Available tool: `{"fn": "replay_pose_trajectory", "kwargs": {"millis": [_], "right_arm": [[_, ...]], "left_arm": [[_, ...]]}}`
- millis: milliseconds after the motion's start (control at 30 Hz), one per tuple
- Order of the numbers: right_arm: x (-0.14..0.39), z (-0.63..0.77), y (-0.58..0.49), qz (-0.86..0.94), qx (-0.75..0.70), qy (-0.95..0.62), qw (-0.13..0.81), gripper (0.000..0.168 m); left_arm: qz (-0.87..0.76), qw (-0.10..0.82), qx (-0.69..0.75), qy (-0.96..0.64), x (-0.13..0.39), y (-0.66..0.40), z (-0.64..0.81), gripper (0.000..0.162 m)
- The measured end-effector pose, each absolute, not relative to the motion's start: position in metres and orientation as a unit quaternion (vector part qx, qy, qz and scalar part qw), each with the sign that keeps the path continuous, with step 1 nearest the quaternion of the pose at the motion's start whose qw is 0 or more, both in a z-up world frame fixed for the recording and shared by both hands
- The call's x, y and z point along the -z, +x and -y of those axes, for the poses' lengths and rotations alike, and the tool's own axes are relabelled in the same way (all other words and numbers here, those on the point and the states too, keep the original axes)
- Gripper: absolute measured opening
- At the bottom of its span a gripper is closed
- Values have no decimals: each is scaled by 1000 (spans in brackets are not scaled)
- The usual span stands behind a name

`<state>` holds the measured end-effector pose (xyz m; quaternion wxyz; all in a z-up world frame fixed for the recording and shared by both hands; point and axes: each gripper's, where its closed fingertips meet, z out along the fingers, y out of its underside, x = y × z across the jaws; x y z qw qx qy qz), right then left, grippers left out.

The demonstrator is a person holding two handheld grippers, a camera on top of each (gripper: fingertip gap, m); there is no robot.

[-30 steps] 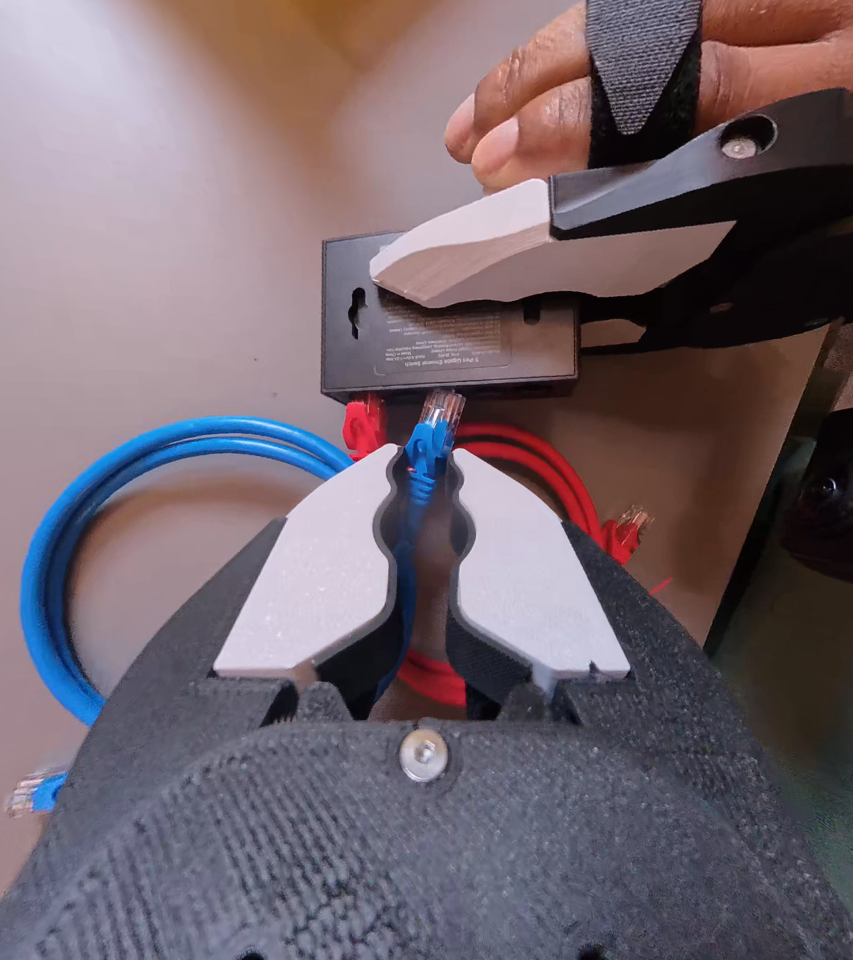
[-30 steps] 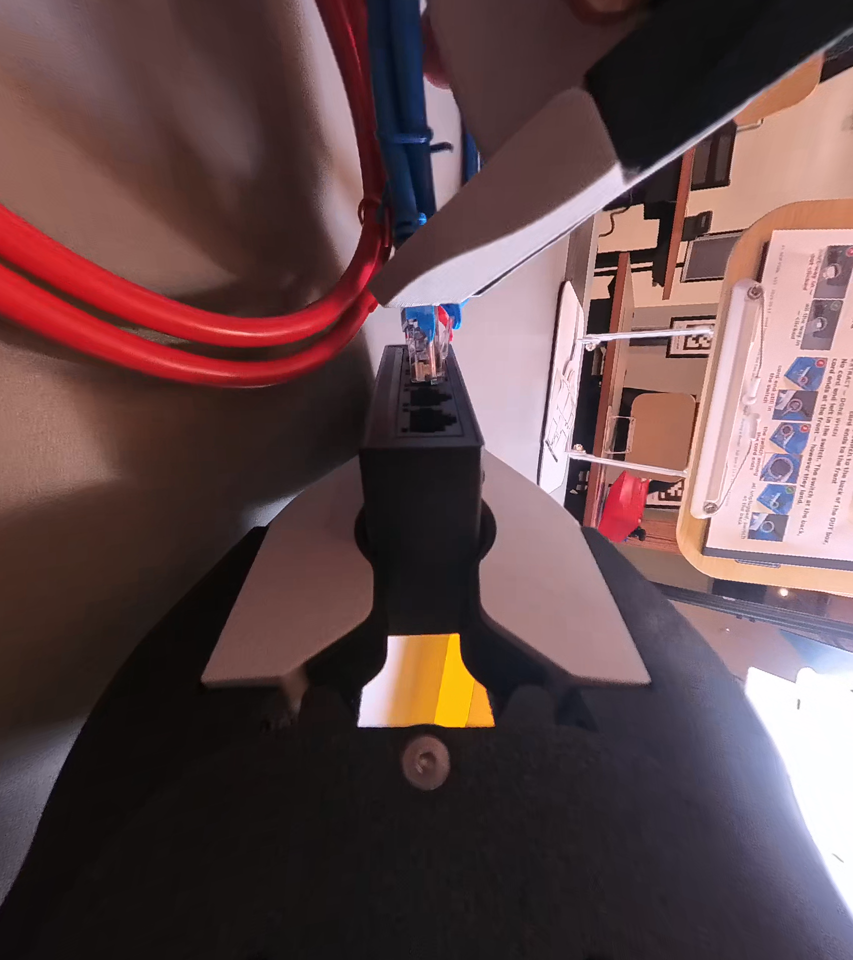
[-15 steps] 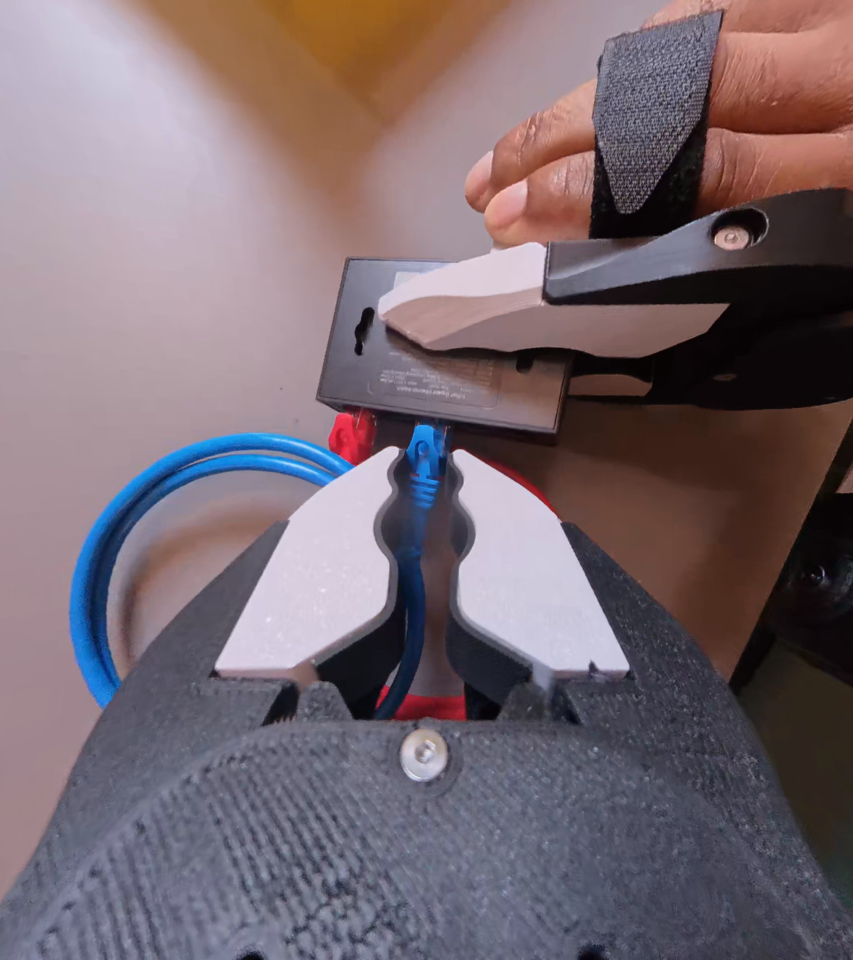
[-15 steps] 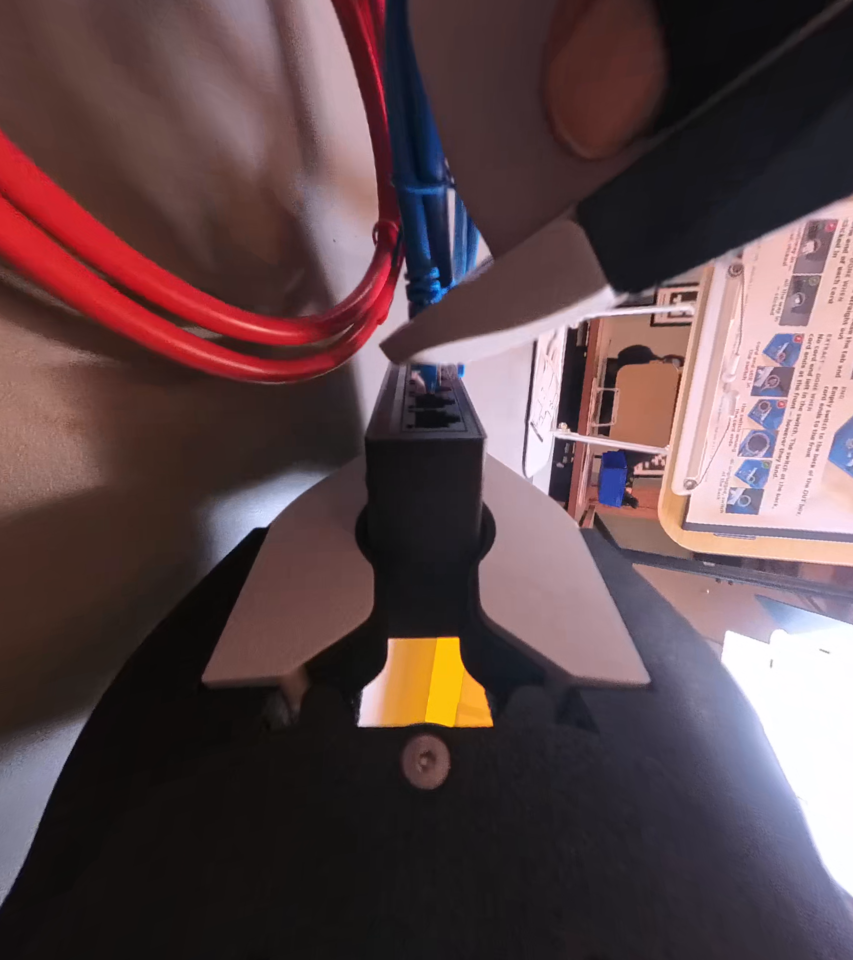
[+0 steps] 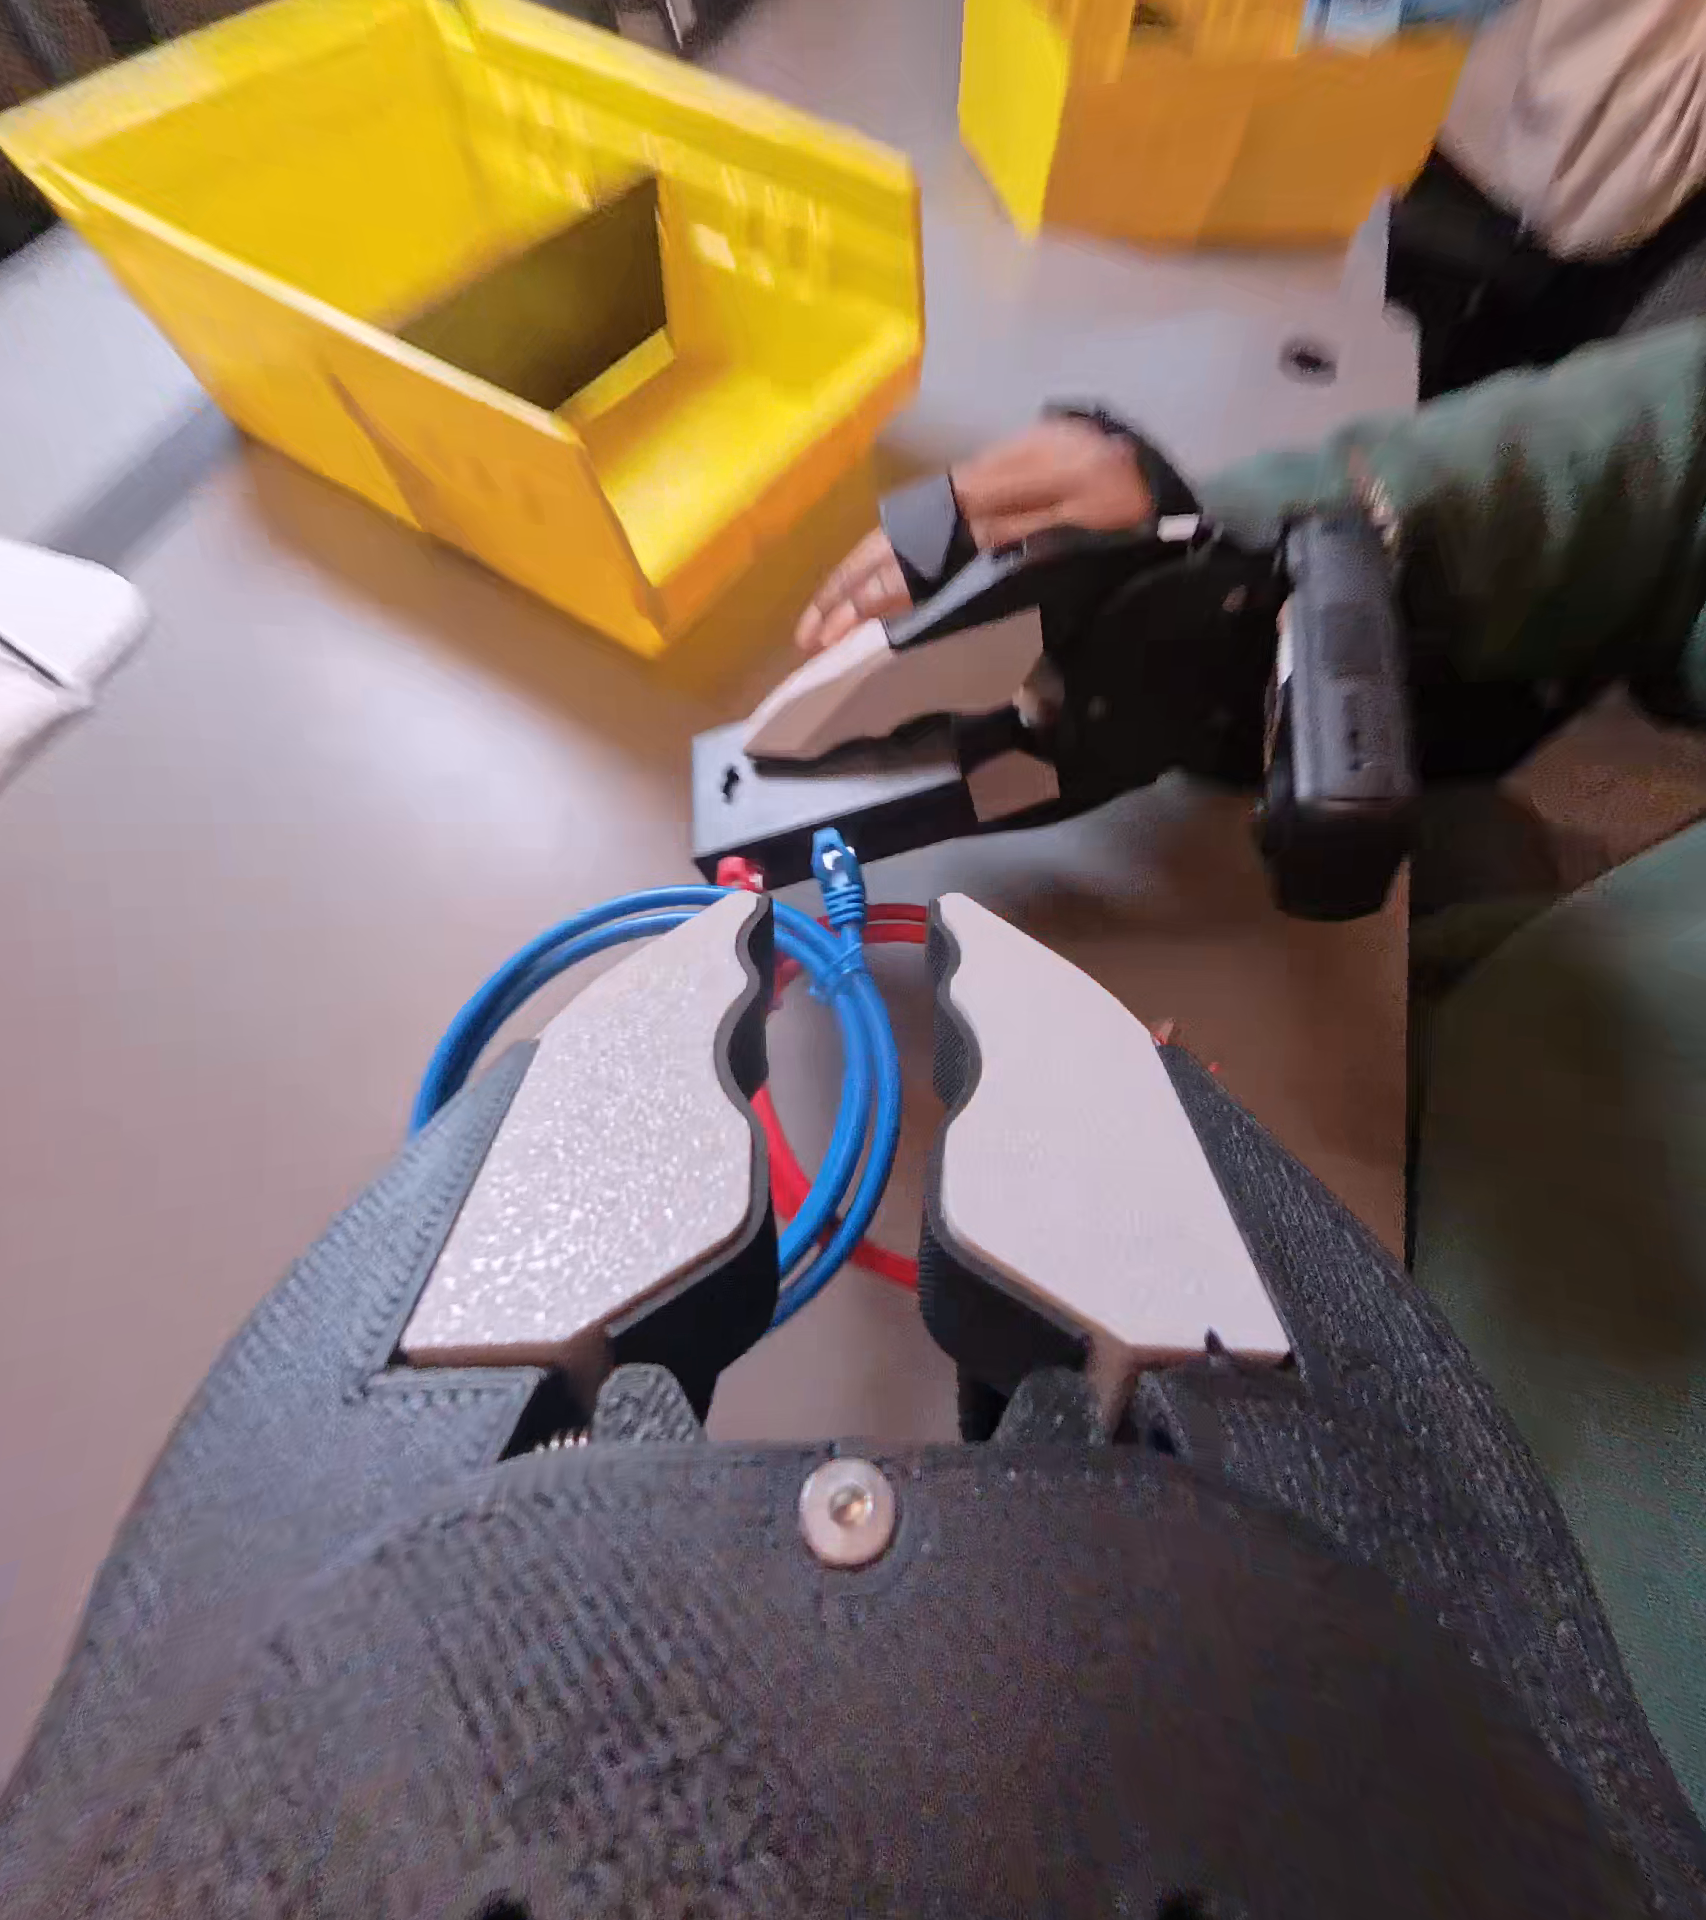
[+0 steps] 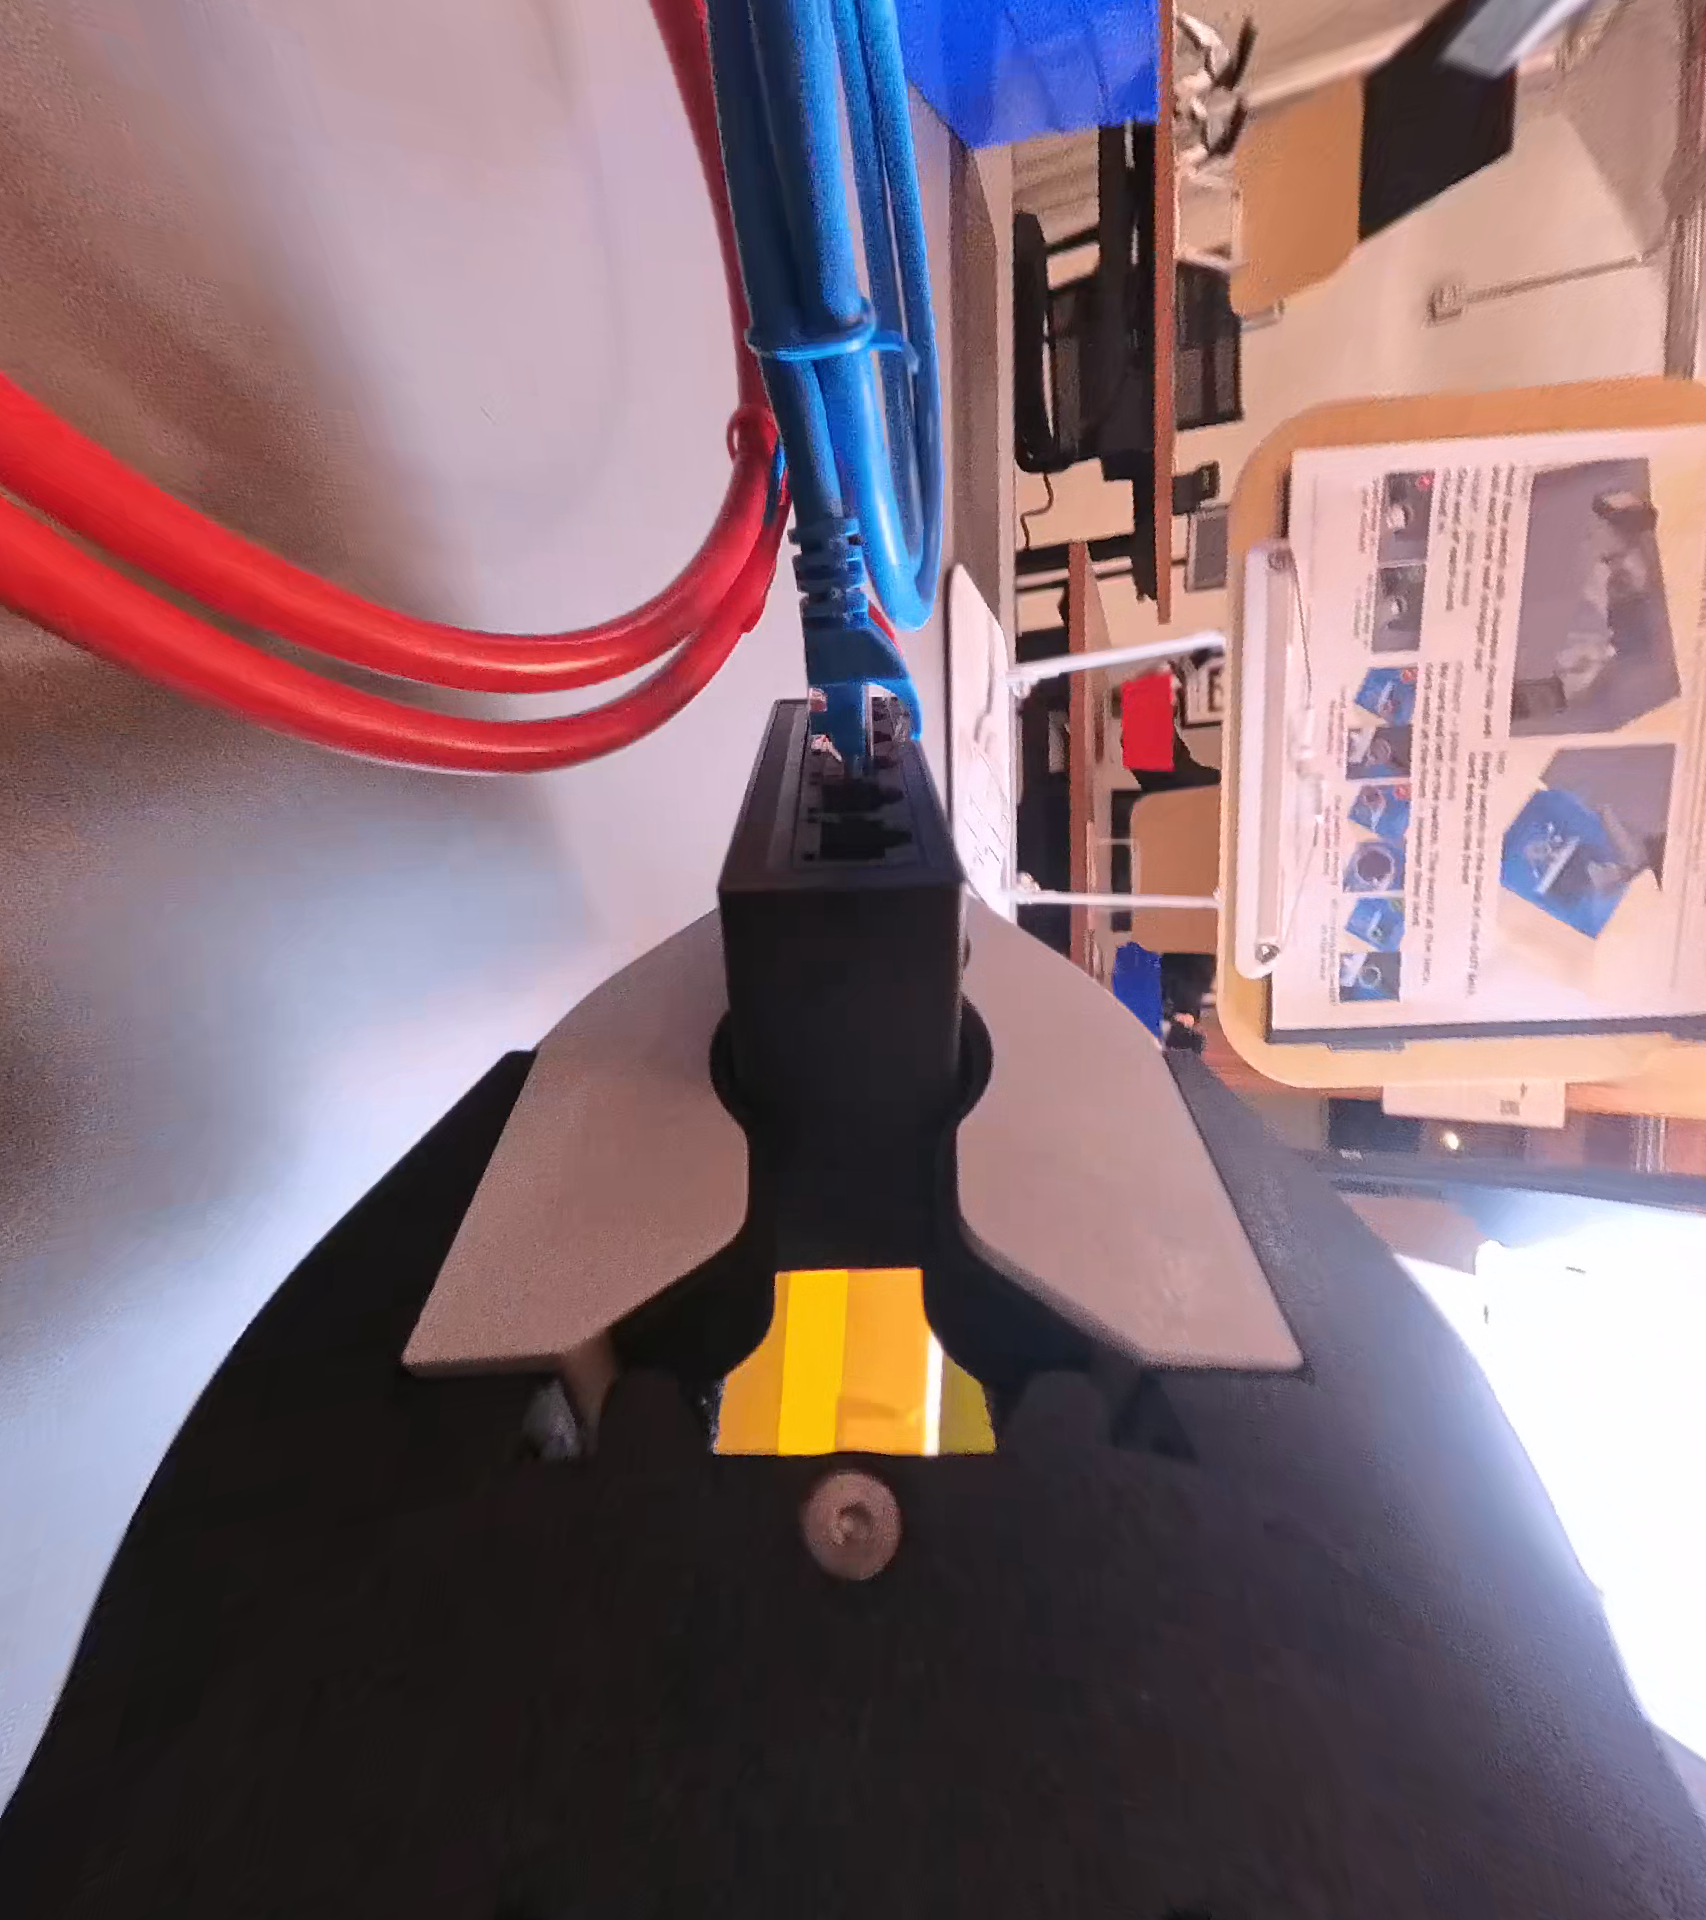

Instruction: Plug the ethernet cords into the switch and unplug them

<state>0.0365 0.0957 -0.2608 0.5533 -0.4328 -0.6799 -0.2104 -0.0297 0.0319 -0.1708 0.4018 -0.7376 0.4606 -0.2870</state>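
The right gripper (image 6: 844, 1039) clamps the black switch (image 5: 807, 800) on the table (image 5: 257, 883); the left gripper (image 5: 849, 914) hangs open and empty. Blue cord (image 6: 833, 623) and red cord (image 6: 309, 644) are plugged in. Loosening that clamp could let tugged cords drag the switch.

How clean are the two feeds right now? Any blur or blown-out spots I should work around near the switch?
Left wrist view: motion blur smears the yellow bin and the right tool; the blue cord and left tool stay fairly sharp; edges bow from the wide lens. Right wrist view: the switch is sharp, its ports dim; a blown-out white patch fills the lower right corner.
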Motion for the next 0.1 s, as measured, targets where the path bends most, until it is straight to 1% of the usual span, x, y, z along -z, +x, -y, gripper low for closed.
{"fn": "replay_pose_trajectory", "kwargs": {"millis": [33,100], "right_arm": [[258,-100,41,675,217,-437,554,30],[251,-105,49,665,222,-444,558,30]], "left_arm": [[-439,445,288,-726,150,-47,-36,29],[-389,531,227,-718,116,-103,-55,30]]}}
